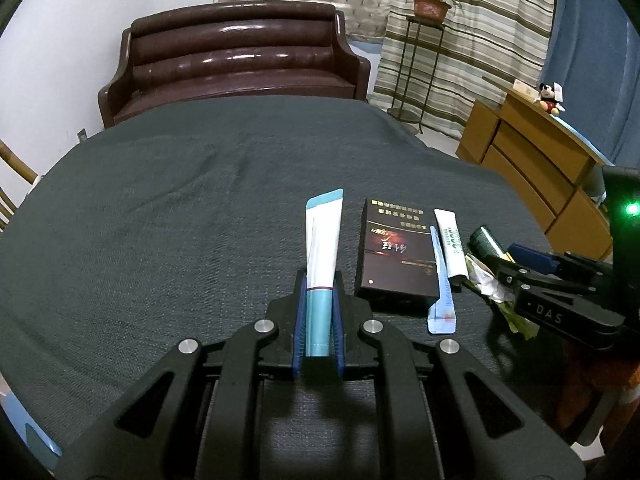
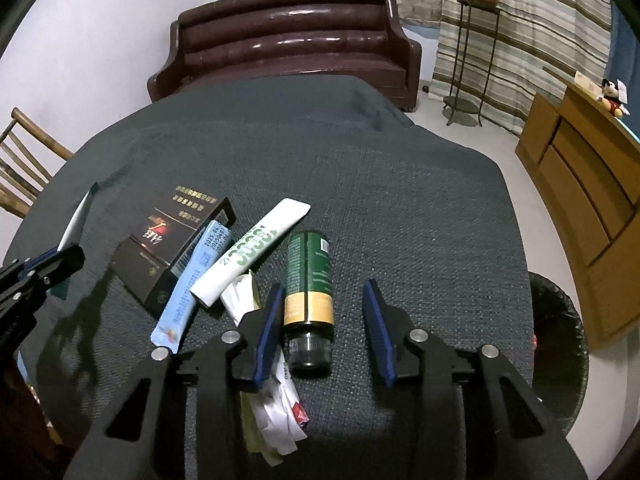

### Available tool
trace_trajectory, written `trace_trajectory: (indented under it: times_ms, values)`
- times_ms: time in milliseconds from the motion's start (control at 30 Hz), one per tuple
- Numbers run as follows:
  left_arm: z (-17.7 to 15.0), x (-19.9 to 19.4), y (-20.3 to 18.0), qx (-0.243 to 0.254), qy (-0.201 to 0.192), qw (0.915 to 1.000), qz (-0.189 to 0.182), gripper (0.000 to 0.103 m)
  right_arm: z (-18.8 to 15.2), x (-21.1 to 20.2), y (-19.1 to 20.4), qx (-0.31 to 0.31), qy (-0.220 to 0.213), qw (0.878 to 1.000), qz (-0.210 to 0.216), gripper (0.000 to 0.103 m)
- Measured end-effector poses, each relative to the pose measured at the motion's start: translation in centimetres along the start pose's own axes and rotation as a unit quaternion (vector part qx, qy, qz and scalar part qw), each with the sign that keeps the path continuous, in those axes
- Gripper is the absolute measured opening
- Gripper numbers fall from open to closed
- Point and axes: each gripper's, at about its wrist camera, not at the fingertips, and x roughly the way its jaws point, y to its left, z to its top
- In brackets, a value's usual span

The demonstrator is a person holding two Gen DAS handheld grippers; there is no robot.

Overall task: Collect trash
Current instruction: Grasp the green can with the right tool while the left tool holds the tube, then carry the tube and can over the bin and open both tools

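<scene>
My left gripper [image 1: 319, 280] is shut on the teal cap end of a white and teal tube [image 1: 322, 240], low over the dark tablecloth [image 1: 160, 220]. To its right lie a dark box [image 1: 394, 256], a light blue sachet [image 1: 440, 284] and a white tube with green print [image 1: 452, 244]. A green and gold bottle [image 2: 310, 276] lies on its side between the fingers of my right gripper [image 2: 322, 292], which is open. The left pad is close against the bottle and the right pad stands well apart. Crumpled wrappers [image 2: 276, 412] lie under the left finger.
A black-lined bin [image 2: 560, 344] stands on the floor past the table's right edge. A brown sofa [image 2: 288, 40] is behind the table, a wooden cabinet [image 2: 580, 168] at the right, a bamboo chair [image 2: 24, 168] at the left. The left gripper [image 2: 40, 268] is near the box.
</scene>
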Motion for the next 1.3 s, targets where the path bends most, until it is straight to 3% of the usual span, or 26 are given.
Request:
trace_trajectory:
  times_ms: [133, 533, 833, 1300]
  values:
    - [-0.1, 0.2, 0.1, -0.001, 0.000, 1.0000, -0.001, 0.011, 0.0, 0.1, 0.2, -0.001, 0.004, 1.000, 0.001, 0.025]
    - [-0.4, -0.1, -1.1, 0.006, -0.006, 0.9997, -0.022, 0.011, -1.1, -1.6, -0.6, 0.009, -0.032, 0.999, -0.007, 0.025]
    - [-0.6, -0.7, -5.2, 0.030, -0.016, 0.9978, -0.056, 0.011, -2.3, -3.9, -3.0, 0.037, -0.059, 0.997, -0.025, 0.025]
    - [-0.5, -0.8, -13.6, 0.089, -0.032, 0.9884, -0.119, 0.011, -4.8, -7.5, -11.4, 0.109, -0.086, 0.986, -0.092, 0.025]
